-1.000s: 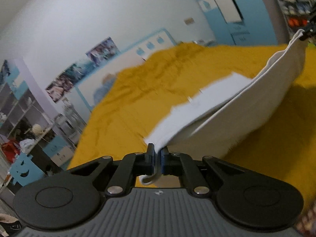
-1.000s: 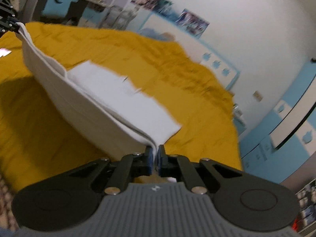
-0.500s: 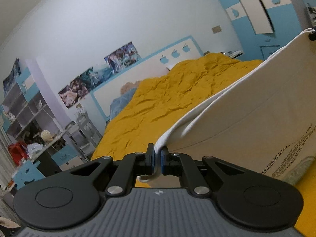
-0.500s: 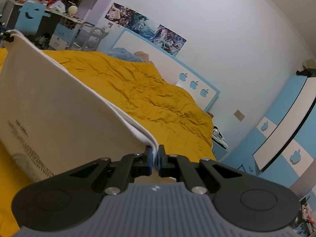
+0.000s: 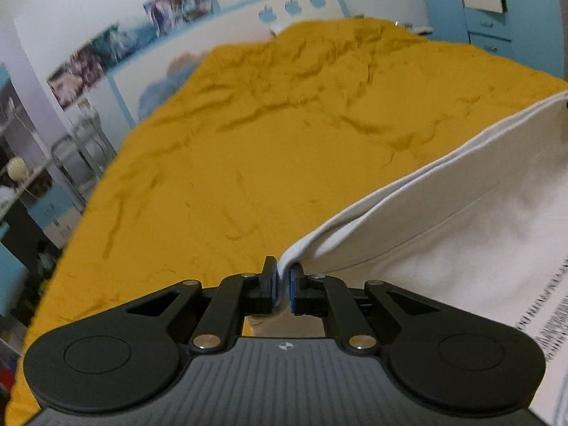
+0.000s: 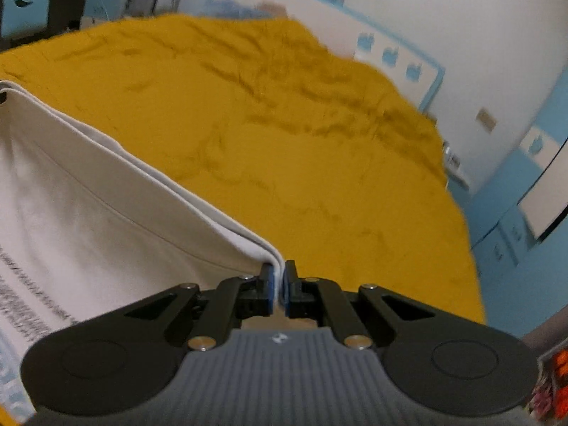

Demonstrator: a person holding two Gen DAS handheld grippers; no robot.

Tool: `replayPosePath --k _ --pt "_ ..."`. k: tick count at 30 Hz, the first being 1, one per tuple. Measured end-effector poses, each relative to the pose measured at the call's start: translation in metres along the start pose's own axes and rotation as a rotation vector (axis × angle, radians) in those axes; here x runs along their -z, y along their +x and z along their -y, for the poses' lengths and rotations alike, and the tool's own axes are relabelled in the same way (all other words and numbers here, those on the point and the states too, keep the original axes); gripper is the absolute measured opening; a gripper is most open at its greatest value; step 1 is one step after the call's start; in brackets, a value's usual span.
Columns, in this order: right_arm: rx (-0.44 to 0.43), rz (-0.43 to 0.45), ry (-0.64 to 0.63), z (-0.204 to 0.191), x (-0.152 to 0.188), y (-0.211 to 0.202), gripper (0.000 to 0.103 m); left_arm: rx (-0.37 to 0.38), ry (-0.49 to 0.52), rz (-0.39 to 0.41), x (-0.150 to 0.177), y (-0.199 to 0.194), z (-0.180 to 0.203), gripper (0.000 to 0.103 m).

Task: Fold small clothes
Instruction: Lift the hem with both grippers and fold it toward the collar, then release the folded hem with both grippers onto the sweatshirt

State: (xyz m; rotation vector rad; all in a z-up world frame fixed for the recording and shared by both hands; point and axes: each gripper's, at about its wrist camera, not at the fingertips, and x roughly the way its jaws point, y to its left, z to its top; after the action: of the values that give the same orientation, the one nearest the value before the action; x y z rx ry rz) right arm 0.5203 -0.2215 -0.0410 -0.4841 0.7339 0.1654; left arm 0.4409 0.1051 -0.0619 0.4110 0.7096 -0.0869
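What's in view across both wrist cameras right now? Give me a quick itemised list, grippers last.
white garment: one, off-white with blurred dark print low down, stretched between the two grippers above the bed.
bedspread: one, mustard yellow, wrinkled, covering the bed.
headboard: one, white with a blue edge and blue apple shapes, at the far end of the bed.
posters: several, multicoloured, blurred, on the white wall above the headboard.
cabinets: blue and white, on the right of the right wrist view.
shelves: cluttered, far left of the left wrist view.
left gripper: black, blue pads, shut on a garment corner.
right gripper: black, blue pads, shut on the other corner.
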Motion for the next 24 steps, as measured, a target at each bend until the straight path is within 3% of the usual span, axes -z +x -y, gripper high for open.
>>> replayPosePath --k 6,9,12,13,14,15,20,24 --pt "0.005 -0.07 0.043 -0.015 0.015 0.064 0.001 0.017 -0.069 -0.063 0.012 0.033 -0.005 0.022" --pt "0.024 -0.067 0.093 -0.016 0.016 0.076 0.016 0.03 -0.111 -0.059 0.018 0.029 -0.01 0.026" --pt "0.025 -0.059 0.118 -0.013 0.017 0.076 0.021 0.013 -0.126 -0.047 0.016 0.022 -0.019 0.051" --pt "0.029 -0.054 0.12 -0.013 0.018 0.072 0.034 0.002 -0.139 -0.043 0.015 0.018 -0.023 0.065" --pt "0.047 -0.046 0.121 -0.014 0.02 0.065 0.044 -0.004 -0.153 -0.041 0.014 0.016 -0.028 0.073" --pt "0.071 -0.036 0.122 -0.014 0.022 0.057 0.054 -0.01 -0.168 -0.036 0.012 0.012 -0.032 0.073" --pt "0.063 -0.013 0.172 -0.003 0.021 0.024 0.054 0.035 -0.238 -0.017 0.007 -0.023 -0.053 0.073" --pt "-0.017 -0.031 0.231 0.001 0.028 -0.012 0.054 0.062 -0.266 -0.025 0.013 -0.058 -0.056 0.073"
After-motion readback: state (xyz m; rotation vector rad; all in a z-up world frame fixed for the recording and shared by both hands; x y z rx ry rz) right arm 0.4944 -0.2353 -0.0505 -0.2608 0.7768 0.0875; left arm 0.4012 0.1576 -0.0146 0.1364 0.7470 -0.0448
